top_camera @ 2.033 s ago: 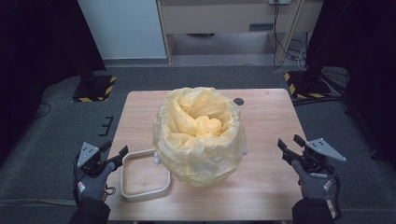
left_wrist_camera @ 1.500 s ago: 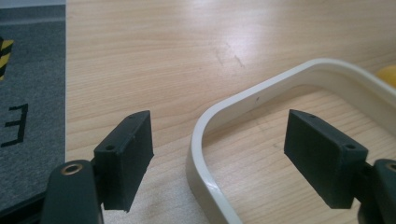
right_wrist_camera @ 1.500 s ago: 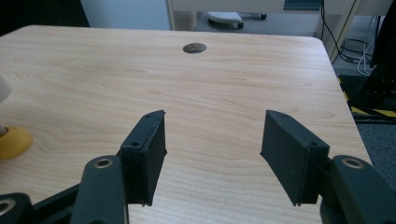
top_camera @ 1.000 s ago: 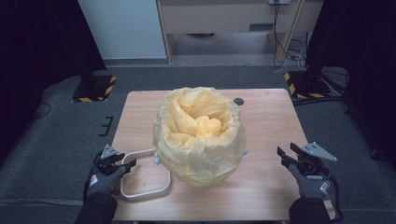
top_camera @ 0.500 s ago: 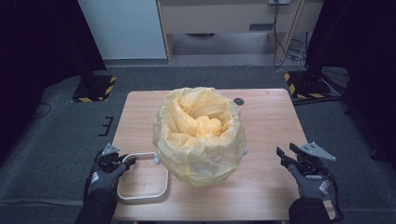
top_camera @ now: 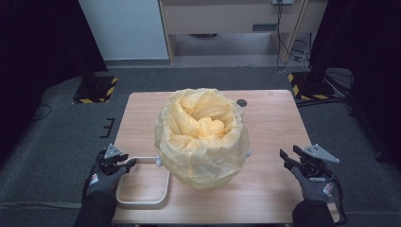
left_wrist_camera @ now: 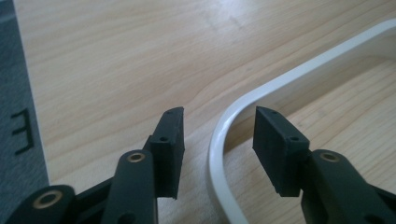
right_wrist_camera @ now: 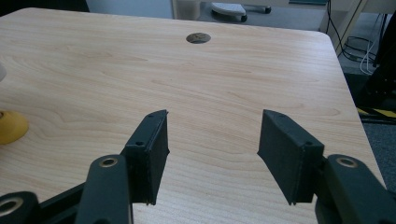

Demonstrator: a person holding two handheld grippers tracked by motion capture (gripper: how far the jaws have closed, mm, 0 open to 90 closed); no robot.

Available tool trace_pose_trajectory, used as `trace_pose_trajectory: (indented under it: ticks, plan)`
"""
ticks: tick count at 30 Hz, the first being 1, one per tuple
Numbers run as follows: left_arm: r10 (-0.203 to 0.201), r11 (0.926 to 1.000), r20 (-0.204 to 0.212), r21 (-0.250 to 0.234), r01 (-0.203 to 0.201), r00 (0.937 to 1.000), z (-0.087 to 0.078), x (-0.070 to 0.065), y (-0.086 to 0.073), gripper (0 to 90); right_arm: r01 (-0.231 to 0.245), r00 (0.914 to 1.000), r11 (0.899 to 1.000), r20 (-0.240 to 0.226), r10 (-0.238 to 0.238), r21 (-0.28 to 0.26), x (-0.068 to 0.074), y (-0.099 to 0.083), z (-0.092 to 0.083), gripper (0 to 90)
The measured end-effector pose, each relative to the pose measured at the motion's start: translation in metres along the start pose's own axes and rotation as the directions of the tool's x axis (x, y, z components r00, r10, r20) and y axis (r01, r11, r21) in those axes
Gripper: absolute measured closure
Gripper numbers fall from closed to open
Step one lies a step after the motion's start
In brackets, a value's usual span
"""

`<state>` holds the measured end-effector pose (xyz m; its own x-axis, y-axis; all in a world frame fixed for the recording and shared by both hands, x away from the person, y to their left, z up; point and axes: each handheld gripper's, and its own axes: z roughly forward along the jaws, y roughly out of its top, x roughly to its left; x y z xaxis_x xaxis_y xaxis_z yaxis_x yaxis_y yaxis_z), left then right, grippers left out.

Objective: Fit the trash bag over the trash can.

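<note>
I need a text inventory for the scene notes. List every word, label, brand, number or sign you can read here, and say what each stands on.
Nothing can be read as a word or number.
Red-and-white logo patch on the black glove of the left hand: too small to read.
Red-and-white logo patch on the black glove of the right hand: too small to read.
Black bracket-shaped floor mark on the grey carpet beside the light wooden table: a sign, not lettering.
</note>
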<state>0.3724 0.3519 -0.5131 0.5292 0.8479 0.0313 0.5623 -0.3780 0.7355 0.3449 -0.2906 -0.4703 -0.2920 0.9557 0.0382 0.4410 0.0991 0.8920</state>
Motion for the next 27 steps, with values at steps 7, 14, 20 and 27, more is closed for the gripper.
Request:
trace_pose_trajectory:
  ticks: [7,14,20,27]
  plan:
    - [0.079,0.9968,0.046,0.008,-0.08,0.9958,0.007,0.005,0.001,48.9,0.013,0.9999,1.0,-0.006,-0.013,0.004,0.001,0.0,0.002,42.6]
    - [0.087,0.9961,0.119,0.005,-0.088,0.9891,0.011,0.006,0.003,61.4,0.023,0.9997,1.0,-0.013,-0.023,0.009,0.003,0.0,0.002,43.0]
    - [0.039,0.9974,0.035,0.06,-0.041,0.9986,0.01,-0.001,0.006,78.4,0.022,0.9997,1.0,-0.013,-0.022,0.004,0.003,0.001,0.002,43.1]
    - [-0.018,0.9975,-0.005,0.069,0.018,0.9998,0.011,-0.006,0.007,79.1,0.018,0.9998,1.0,-0.007,-0.018,0.006,0.002,0.0,0.001,43.1]
